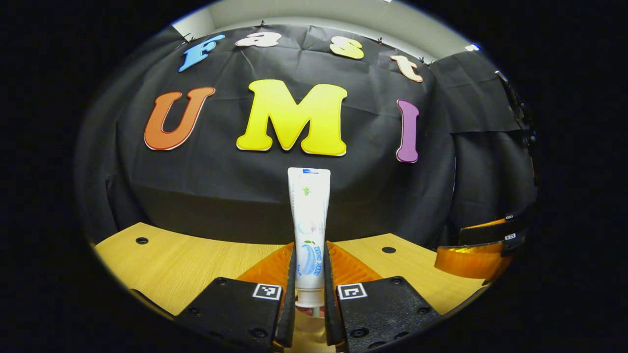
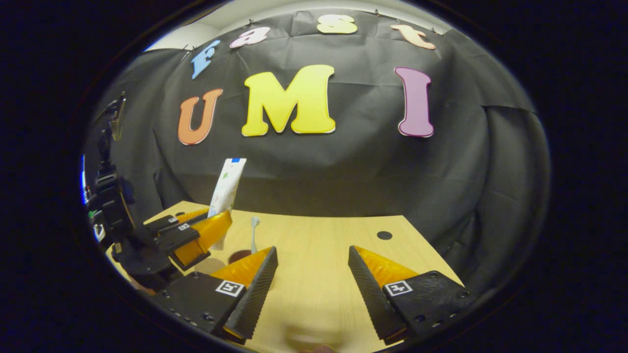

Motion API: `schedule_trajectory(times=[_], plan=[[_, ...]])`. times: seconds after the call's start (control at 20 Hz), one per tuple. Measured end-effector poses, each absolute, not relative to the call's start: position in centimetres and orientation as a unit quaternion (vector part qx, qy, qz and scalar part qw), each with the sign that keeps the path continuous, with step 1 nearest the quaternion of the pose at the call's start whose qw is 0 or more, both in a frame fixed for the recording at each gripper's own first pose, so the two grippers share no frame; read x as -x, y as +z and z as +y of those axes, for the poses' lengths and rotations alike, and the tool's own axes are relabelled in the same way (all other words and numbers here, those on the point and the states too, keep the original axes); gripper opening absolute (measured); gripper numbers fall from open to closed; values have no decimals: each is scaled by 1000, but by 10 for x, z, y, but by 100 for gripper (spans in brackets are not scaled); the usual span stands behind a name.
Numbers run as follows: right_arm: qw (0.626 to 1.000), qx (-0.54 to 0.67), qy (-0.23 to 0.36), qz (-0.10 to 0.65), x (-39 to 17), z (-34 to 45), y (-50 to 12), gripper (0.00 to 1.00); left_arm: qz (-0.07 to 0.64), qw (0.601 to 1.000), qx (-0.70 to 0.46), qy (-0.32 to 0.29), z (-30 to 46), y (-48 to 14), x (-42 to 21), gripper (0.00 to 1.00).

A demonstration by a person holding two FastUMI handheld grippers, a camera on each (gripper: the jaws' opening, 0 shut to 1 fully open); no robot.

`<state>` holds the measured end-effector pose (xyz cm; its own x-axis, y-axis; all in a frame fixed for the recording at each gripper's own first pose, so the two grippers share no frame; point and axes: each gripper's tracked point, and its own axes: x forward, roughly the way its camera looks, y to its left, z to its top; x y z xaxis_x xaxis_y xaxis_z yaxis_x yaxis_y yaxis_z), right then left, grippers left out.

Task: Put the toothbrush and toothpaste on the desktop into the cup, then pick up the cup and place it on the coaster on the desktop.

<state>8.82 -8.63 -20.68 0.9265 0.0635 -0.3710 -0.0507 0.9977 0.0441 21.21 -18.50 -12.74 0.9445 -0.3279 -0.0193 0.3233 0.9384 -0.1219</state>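
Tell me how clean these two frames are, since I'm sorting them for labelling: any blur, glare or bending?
Left gripper view: the toothpaste is sharp and evenly lit, the desktop edge bows from the fisheye, and there is little glare. Right gripper view: the wood at the bottom between the right claw fingers is smeared, the far toothbrush is small and soft, and the edges darken.

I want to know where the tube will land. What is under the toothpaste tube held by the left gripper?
Under the toothpaste tube, cap down between the left gripper fingers, is a pale blurred surface; whether that is cup or desktop cannot be told.
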Motion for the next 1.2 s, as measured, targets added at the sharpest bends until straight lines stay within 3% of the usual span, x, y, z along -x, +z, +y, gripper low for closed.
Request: schedule_trajectory(times=[0.6, 0.65, 0.7, 0.8, 0.85, 0.9, 1.2], plan=[[973, -22, 8, 228, -74, -102, -233, 91, 28, 983, 45, -174, -202, -170, -222, 31], [973, -23, 7, 228, -73, -102, -234, 91, 28, 983, 46, -174, -201, -172, -222, 37], [973, -23, 7, 230, -72, -101, -234, 91, 30, 983, 45, -175, -201, -174, -221, 32], [973, -24, 8, 231, -70, -100, -234, 91, 30, 983, 48, -176, -202, -174, -223, 33], [973, -23, 9, 230, -69, -99, -234, 91, 30, 983, 49, -176, -202, -175, -224, 39], [973, -22, 9, 230, -69, -99, -233, 91, 28, 983, 52, -175, -201, -175, -223, 34], [973, -30, 7, 228, -68, -96, -231, 91, 28, 982, 51, -179, -202, -178, -218, 42]])
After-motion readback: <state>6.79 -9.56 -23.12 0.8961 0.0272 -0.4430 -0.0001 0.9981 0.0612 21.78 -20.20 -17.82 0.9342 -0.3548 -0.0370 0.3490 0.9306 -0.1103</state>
